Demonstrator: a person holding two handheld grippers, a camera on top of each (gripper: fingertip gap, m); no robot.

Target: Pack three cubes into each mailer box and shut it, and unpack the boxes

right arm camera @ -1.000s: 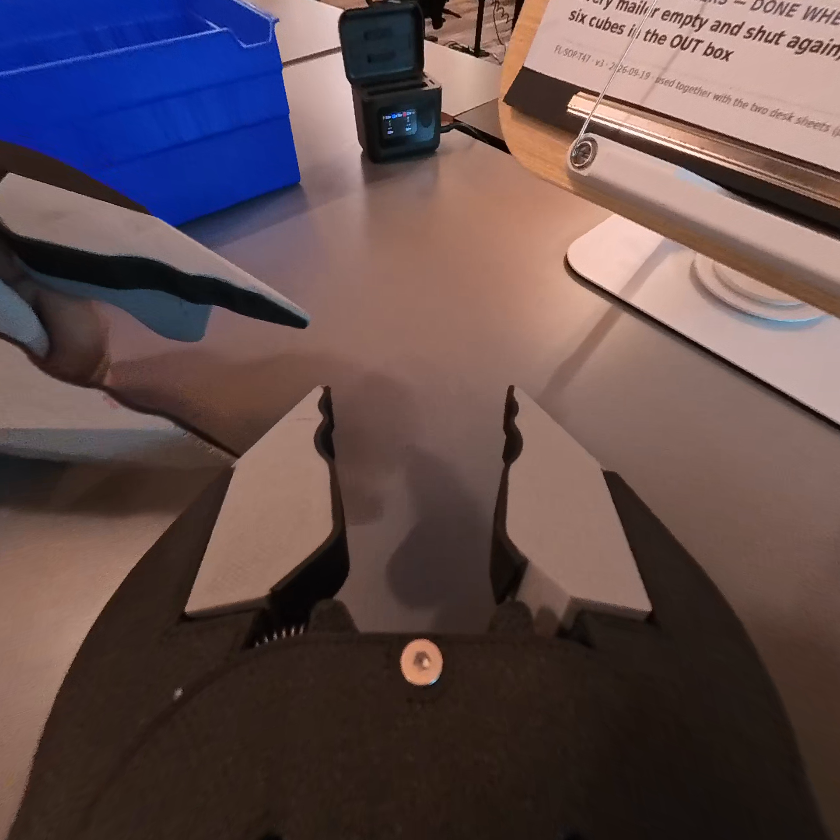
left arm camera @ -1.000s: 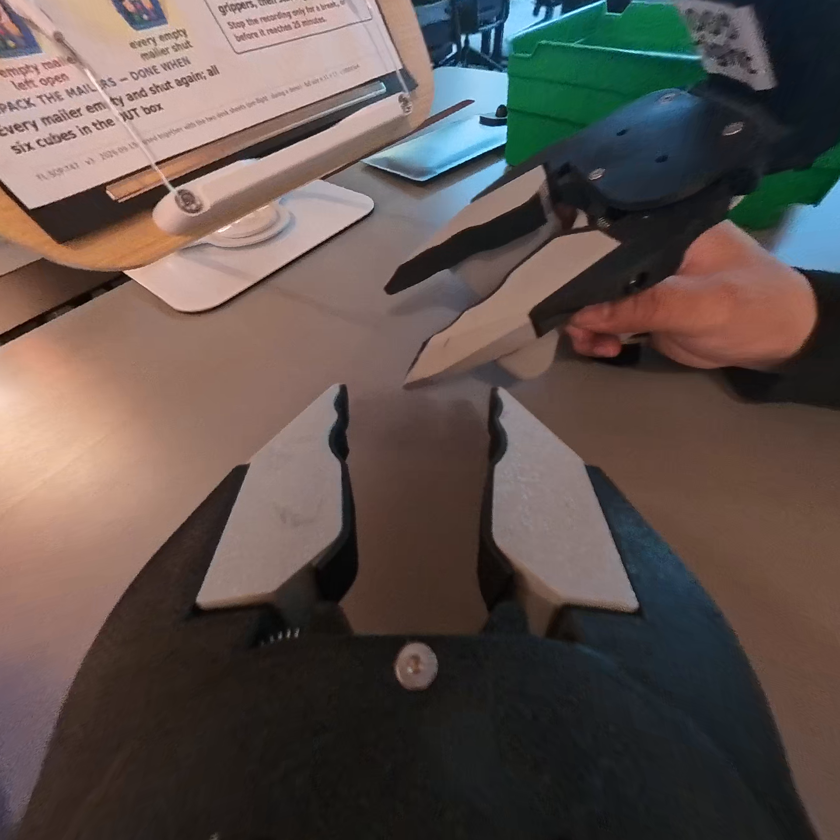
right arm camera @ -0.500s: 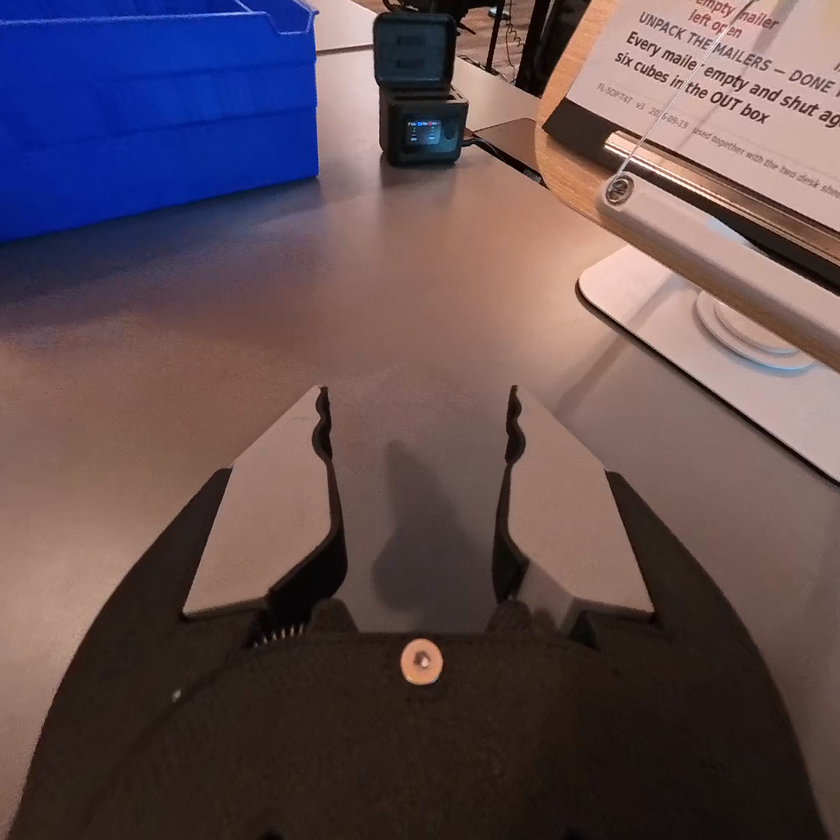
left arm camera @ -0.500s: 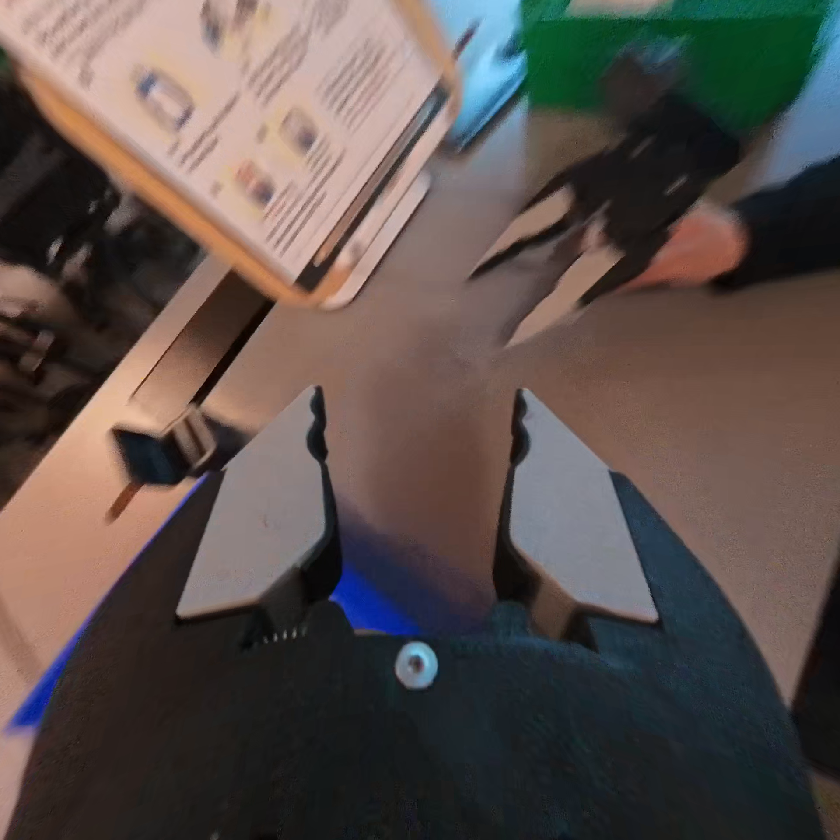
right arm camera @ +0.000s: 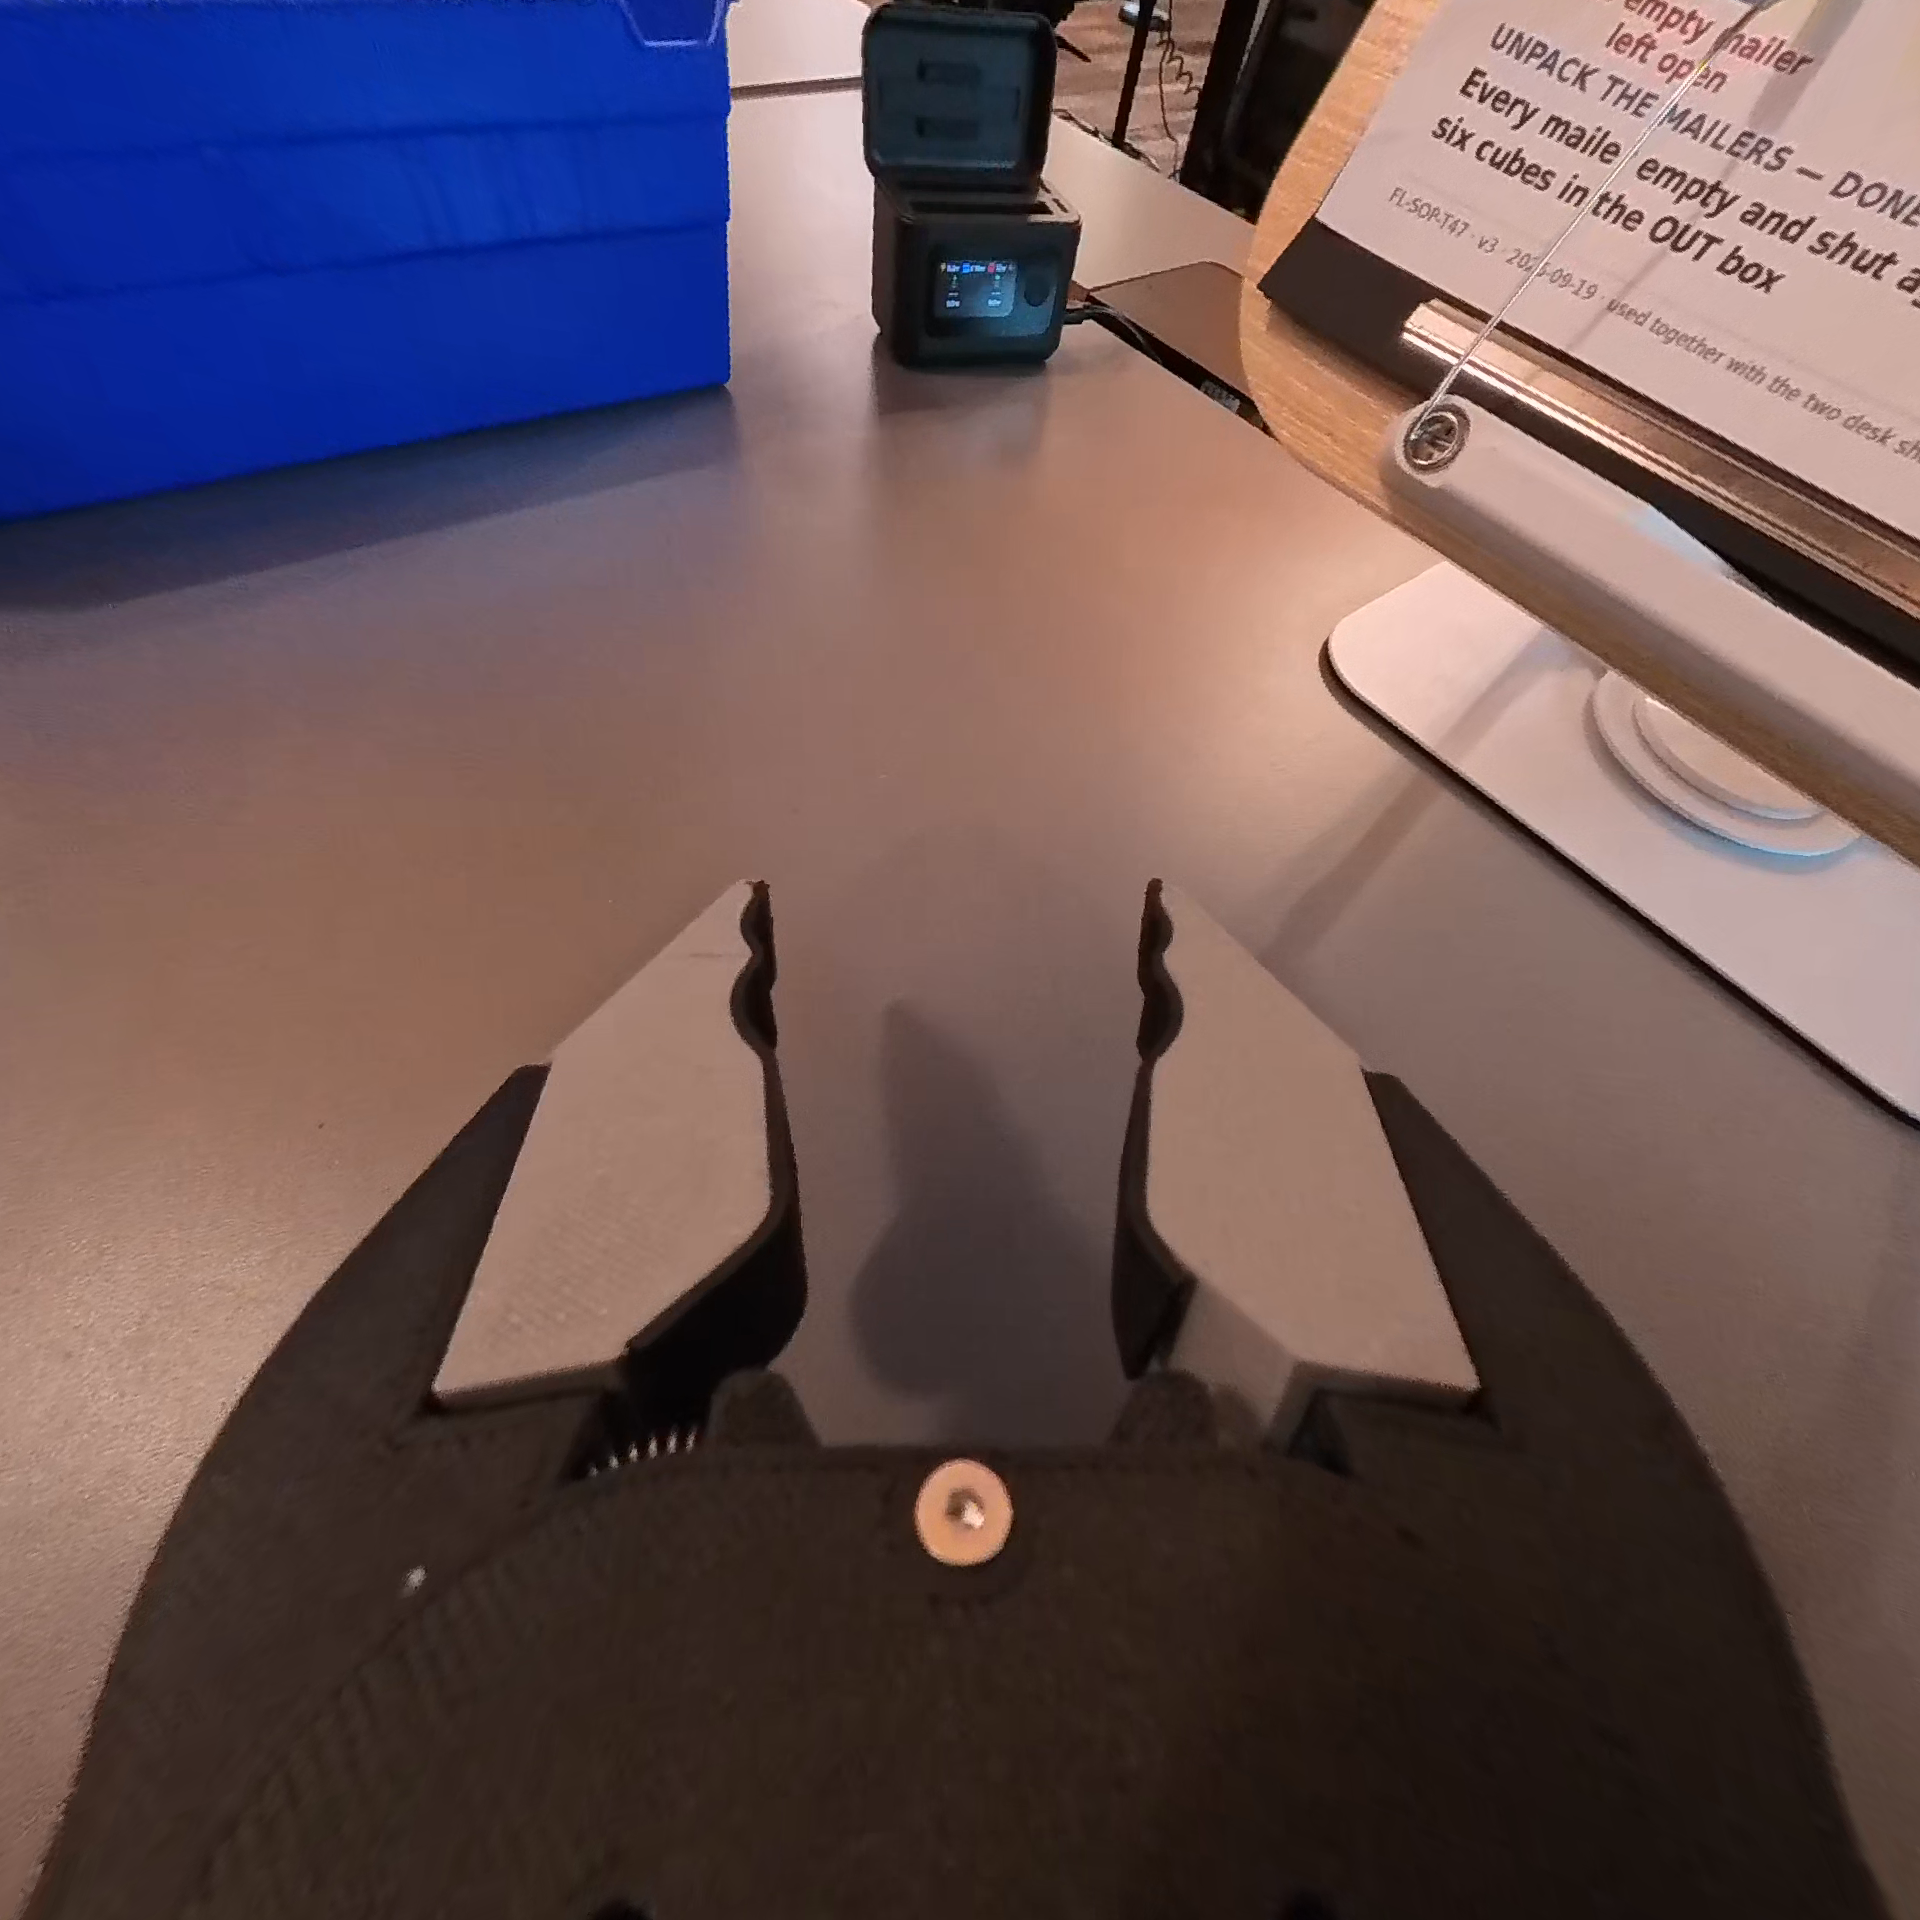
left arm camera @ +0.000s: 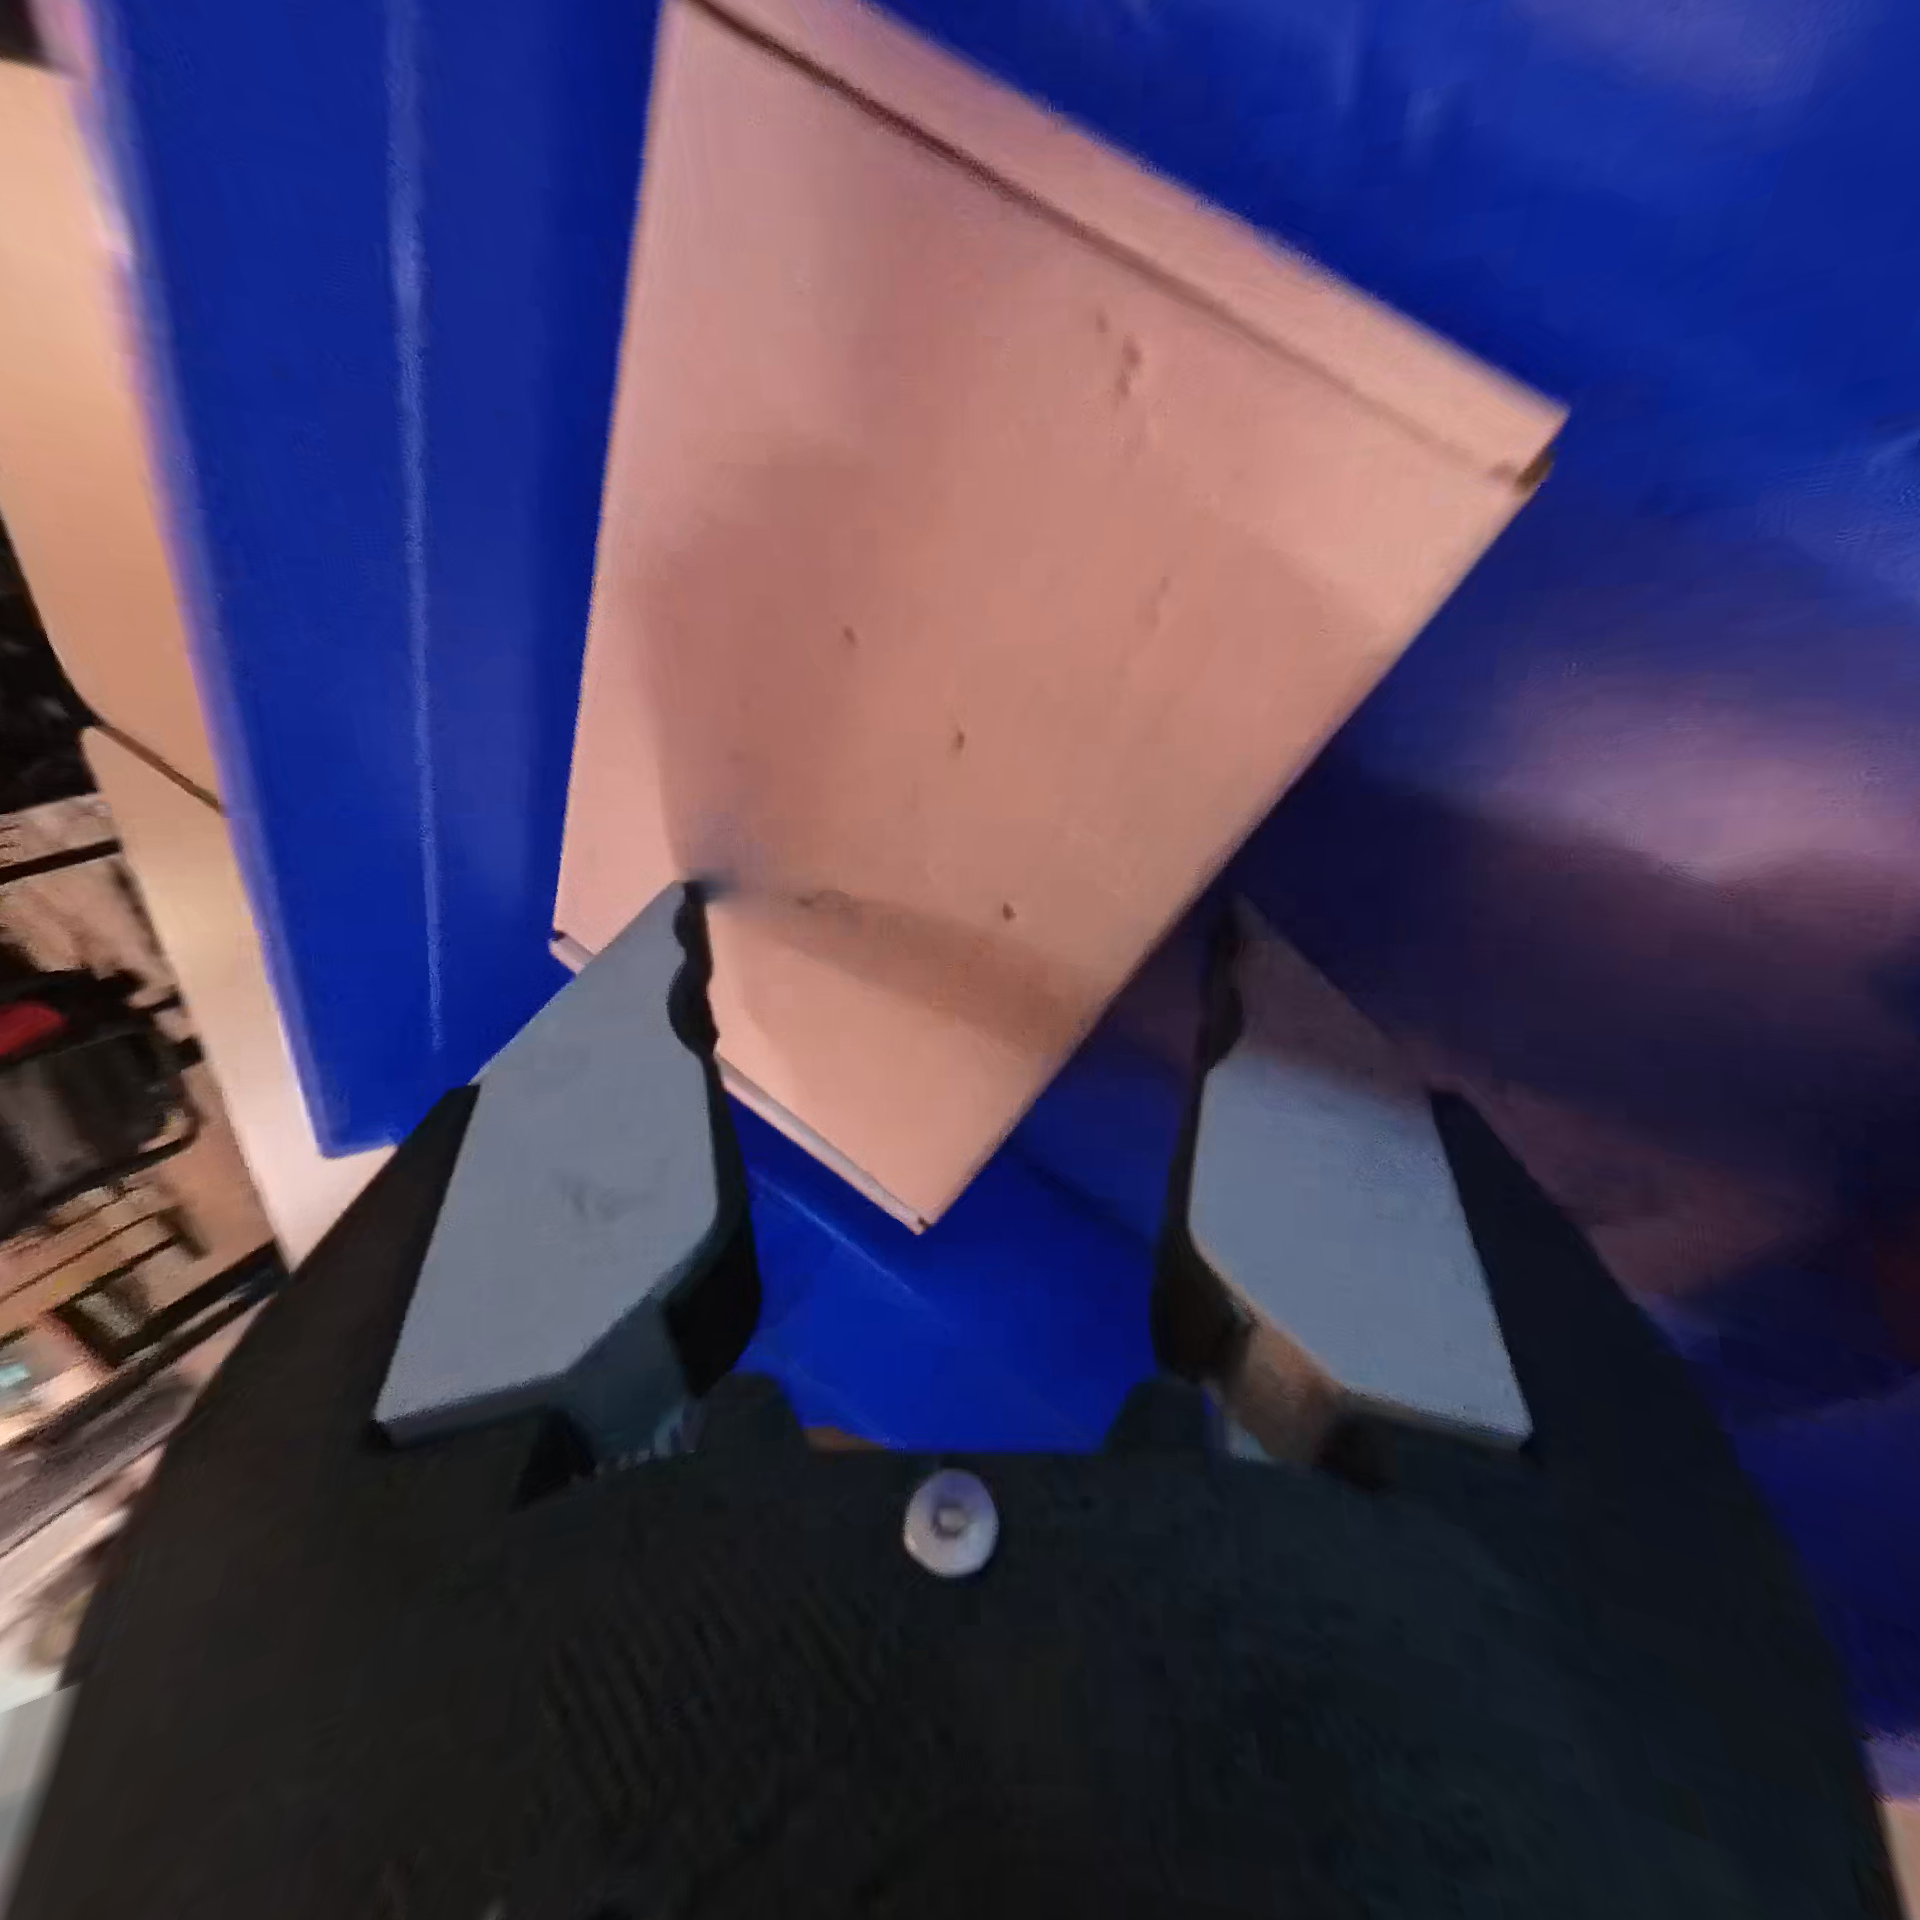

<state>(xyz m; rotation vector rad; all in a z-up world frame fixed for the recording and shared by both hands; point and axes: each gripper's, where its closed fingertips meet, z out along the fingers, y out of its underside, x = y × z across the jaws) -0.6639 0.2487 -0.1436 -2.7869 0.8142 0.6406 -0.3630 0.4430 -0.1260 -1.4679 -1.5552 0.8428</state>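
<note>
In the left wrist view a closed brown cardboard mailer box point(left arm camera: 987, 582) lies flat inside a blue bin point(left arm camera: 1558, 208). My left gripper point(left arm camera: 951, 914) is open and empty, hovering over the box's near corner. The view is motion-blurred. In the right wrist view my right gripper point(right arm camera: 956, 894) is open and empty, low over the grey table point(right arm camera: 520, 831). No cubes show in either view.
The blue bin point(right arm camera: 343, 239) stands at the far left of the table. A small black device with a lit screen point(right arm camera: 977, 249) stands behind. A wooden stand holding an instruction sheet point(right arm camera: 1621, 343) on a white base point(right arm camera: 1558, 831) is at right.
My left gripper swung left, away from the right gripper and the table, and now points down into the blue bin over the mailer box. My right gripper crept forward slightly.
</note>
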